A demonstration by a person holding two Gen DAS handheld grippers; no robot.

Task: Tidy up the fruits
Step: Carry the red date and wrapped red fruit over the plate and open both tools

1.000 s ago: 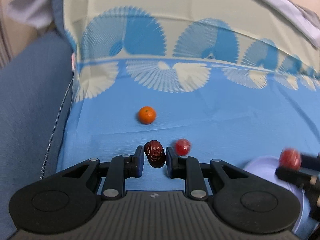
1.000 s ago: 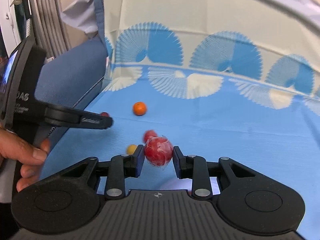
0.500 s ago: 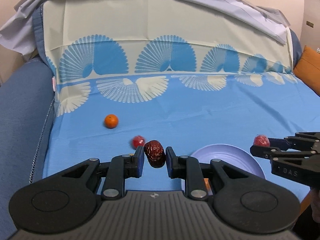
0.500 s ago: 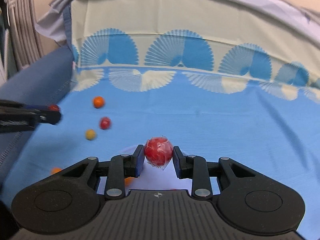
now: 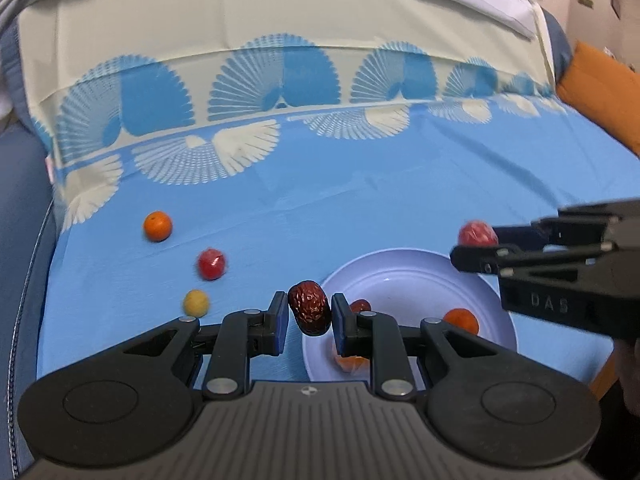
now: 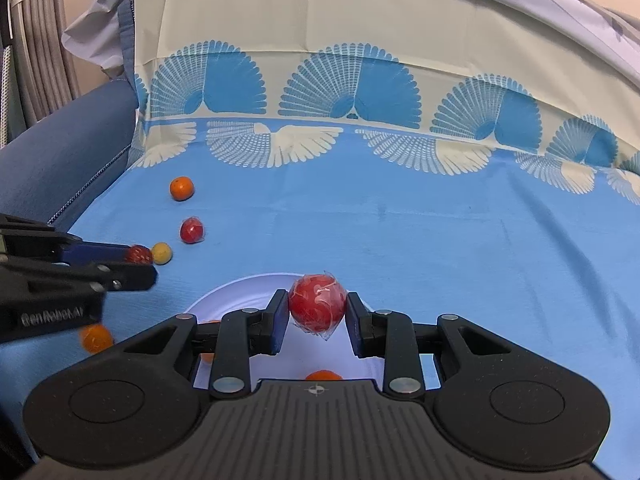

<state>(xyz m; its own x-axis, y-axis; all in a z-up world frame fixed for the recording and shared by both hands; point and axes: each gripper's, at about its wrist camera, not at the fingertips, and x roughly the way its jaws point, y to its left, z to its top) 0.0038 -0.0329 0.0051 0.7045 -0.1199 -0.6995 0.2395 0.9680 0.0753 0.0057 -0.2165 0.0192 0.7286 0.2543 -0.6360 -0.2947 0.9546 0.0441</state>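
Note:
My left gripper is shut on a dark red wrinkled date, held at the left rim of a pale lilac plate. My right gripper is shut on a red fruit in clear wrap, above the same plate. The plate holds an orange fruit and other small fruits partly hidden by my fingers. On the blue cloth lie an orange, a wrapped red fruit and a small yellow fruit. The right gripper also shows in the left wrist view.
The blue sheet covers a sofa seat, with a fan-patterned backrest behind. A dark blue armrest is at the left. An orange cushion sits at the far right. Another orange fruit lies left of the plate.
Both grippers have pulled back and moved over the plate, each still holding its fruit. The plate and more loose fruits have come into view.

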